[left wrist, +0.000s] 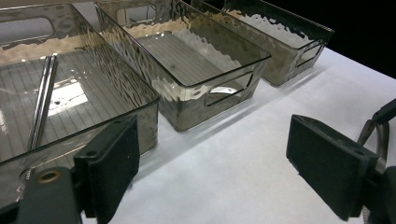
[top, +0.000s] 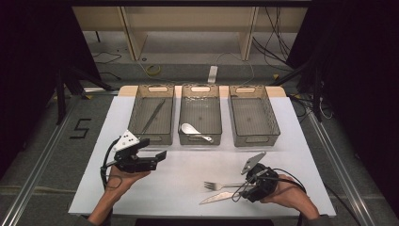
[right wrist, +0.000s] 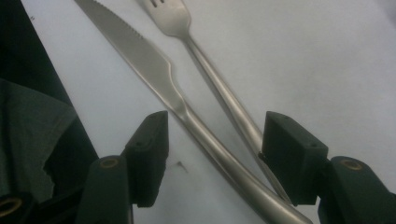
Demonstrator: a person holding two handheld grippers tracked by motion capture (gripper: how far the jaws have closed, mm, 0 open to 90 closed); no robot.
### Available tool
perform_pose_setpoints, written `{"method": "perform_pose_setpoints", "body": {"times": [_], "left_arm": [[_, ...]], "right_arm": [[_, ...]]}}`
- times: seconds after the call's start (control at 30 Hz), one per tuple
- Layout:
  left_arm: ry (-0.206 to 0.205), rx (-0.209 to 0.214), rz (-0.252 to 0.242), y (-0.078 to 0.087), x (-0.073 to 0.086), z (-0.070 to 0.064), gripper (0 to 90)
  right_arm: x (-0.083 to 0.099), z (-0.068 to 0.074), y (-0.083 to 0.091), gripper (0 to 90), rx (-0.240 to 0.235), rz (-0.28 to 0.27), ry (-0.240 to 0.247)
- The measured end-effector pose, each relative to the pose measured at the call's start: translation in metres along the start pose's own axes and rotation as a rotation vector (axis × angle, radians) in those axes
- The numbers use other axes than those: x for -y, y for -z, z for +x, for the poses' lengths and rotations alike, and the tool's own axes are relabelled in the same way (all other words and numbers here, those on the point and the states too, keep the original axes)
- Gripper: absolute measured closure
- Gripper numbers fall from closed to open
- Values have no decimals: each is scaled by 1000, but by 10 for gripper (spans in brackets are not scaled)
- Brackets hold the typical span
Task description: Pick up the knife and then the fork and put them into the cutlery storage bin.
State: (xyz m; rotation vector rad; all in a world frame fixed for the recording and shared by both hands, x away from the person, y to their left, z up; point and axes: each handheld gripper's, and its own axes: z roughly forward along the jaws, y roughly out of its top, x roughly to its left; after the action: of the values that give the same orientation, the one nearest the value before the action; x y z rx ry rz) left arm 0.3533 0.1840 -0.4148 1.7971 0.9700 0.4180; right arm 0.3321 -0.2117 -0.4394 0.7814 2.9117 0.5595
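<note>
Straddling knife and fork

Hovering low, the right tool (right wrist: 212,158) has its jaws wide, with the knife (right wrist: 154,77) handle and fork (right wrist: 224,95) handle lying between them on the white surface (right wrist: 303,60). The left tool (left wrist: 212,172) gapes wide, empty.

My white table (top: 188,188) carried three bins; beyond the middle bin (top: 201,114) nothing, left bin (top: 151,114) and right bin (top: 253,115) flanking it, fork (top: 221,185) and knife (top: 217,197) lying nearer me.
</note>
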Motion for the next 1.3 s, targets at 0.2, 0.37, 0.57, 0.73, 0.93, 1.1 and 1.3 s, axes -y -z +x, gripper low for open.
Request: {"method": "perform_pose_setpoints", "body": {"times": [0.2, 0.37, 0.57, 0.73, 0.93, 1.1, 1.3], "left_arm": [[-1, 2, -3, 0, 0, 0, 170], [-5, 11, -12, 1, 0, -1, 170], [-7, 12, -17, 1, -1, -1, 170], [-7, 12, -17, 1, -1, -1, 170], [-8, 12, -15, 1, -1, -1, 170], [-8, 13, -14, 1, -1, -1, 170], [-7, 9, -11, 0, 0, -1, 170]], "right_arm": [[0, 4, -5, 418, -3, 25, 10], [0, 5, -11, 433, -4, 57, 33], [-1, 4, -18, 472, 8, 92, 46], [-2, 3, -19, 537, 8, 105, 65], [-6, 6, -22, 580, 14, 125, 90], [-8, 9, -22, 609, 21, 144, 101], [-11, 13, -23, 650, 32, 167, 140]]}}
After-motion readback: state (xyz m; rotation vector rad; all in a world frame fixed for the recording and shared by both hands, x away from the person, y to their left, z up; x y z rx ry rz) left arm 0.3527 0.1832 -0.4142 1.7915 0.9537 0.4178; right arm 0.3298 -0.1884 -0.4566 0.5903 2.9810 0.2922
